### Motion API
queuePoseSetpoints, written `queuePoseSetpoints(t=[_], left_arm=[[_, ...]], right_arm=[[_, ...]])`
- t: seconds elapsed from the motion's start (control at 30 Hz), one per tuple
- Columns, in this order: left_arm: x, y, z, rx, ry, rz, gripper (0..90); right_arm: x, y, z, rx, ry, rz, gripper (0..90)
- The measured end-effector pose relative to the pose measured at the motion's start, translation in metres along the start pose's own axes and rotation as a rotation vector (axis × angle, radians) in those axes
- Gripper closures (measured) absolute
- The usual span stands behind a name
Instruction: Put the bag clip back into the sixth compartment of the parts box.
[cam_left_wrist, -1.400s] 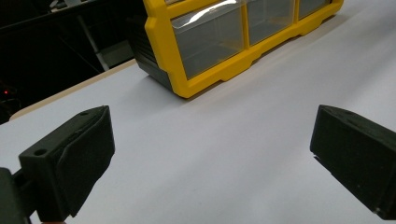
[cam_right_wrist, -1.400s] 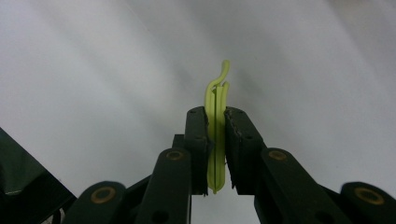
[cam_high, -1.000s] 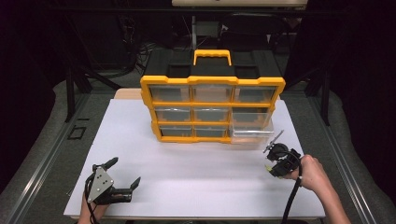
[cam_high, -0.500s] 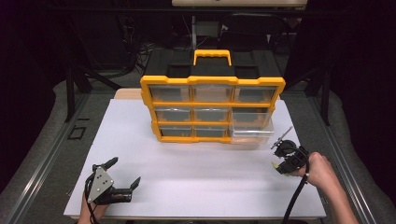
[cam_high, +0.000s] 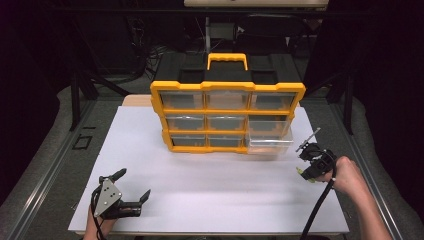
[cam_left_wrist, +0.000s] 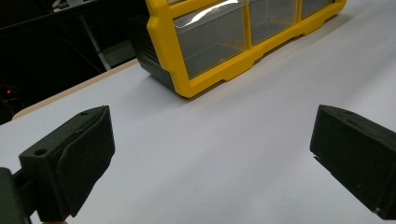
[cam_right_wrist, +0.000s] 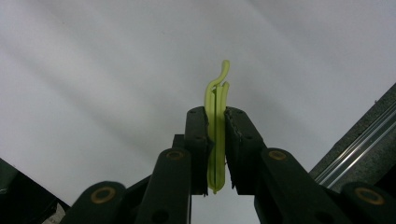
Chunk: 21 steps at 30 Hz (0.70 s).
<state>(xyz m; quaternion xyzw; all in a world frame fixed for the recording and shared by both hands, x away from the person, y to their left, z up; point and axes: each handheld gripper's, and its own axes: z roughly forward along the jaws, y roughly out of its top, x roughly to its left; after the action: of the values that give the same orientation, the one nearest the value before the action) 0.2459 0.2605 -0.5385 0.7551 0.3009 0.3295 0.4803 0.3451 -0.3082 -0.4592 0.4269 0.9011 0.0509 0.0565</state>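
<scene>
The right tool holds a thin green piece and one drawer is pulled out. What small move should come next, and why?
Probably carry the green piece over the open drawer. The right tool is shut on it beside the organizer, and that bottom-right drawer alone stands pulled out. The left tool rests open.

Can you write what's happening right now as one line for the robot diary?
right gripper: shut on thin yellow-green plastic clip | left gripper: open, empty | yellow-framed drawer organizer: clear bottom-right drawer pulled out
</scene>
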Motion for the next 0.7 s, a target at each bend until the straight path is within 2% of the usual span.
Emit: queuePoseSetpoints(t=[0.1, 0.13, 0.23, 0.27, 0.3, 0.37, 0.4, 0.43, 0.47, 0.5, 0.57, 0.6, 0.63, 0.67, 0.7], left_arm=[[0.000, 0.000, 0.000, -0.001, 0.001, -0.001, 0.0], [0.000, 0.000, 0.000, 0.000, 0.002, -0.001, 0.0], [0.000, 0.000, 0.000, 0.000, 0.002, 0.000, 0.0], [0.000, 0.000, 0.000, 0.000, 0.001, 0.000, 0.0], [0.000, 0.000, 0.000, 0.000, -0.001, 0.001, 0.0], [0.000, 0.000, 0.000, 0.001, 0.000, -0.001, 0.0], [0.000, 0.000, 0.000, 0.001, 0.000, 0.000, 0.0], [0.000, 0.000, 0.000, 0.001, 0.001, 0.000, 0.0], [0.000, 0.000, 0.000, 0.000, 0.001, -0.002, 0.0], [0.000, 0.000, 0.000, 0.000, 0.001, -0.001, 0.0], [0.000, 0.000, 0.000, 0.001, -0.001, 0.000, 0.0], [0.000, 0.000, 0.000, 0.001, -0.001, 0.000, 0.0], [0.000, 0.000, 0.000, 0.001, -0.001, 0.000, 0.0], [0.000, 0.000, 0.000, 0.001, -0.001, 0.000, 0.0], [0.000, 0.000, -0.001, 0.000, 0.000, -0.001, 0.0]], right_arm=[[-0.002, 0.001, -0.001, -0.015, 0.006, 0.009, 80.0], [-0.003, 0.002, -0.004, 0.004, -0.001, 0.007, 80.0], [-0.008, 0.004, -0.009, -0.005, -0.005, 0.017, 80.0], [-0.008, 0.004, -0.009, -0.022, 0.003, 0.027, 80.0], [-0.009, 0.005, -0.012, -0.005, -0.002, 0.024, 80.0], [-0.012, 0.006, -0.014, -0.005, -0.011, 0.023, 80.0], [-0.012, 0.006, -0.012, -0.050, -0.008, 0.042, 80.0], [-0.012, 0.007, -0.015, -0.018, -0.010, 0.032, 80.0], [-0.012, 0.007, -0.015, -0.032, -0.006, 0.039, 80.0], [-0.014, 0.009, -0.019, -0.007, -0.016, 0.016, 80.1], [-0.015, 0.011, -0.023, -0.009, -0.023, 0.021, 80.1], [-0.015, 0.011, -0.023, -0.030, -0.018, 0.025, 80.0], [-0.015, 0.011, -0.025, -0.028, -0.031, 0.031, 80.0], [-0.015, 0.011, -0.022, -0.079, -0.031, 0.036, 80.0], [-0.017, 0.013, -0.029, -0.025, -0.040, 0.017, 80.0]])
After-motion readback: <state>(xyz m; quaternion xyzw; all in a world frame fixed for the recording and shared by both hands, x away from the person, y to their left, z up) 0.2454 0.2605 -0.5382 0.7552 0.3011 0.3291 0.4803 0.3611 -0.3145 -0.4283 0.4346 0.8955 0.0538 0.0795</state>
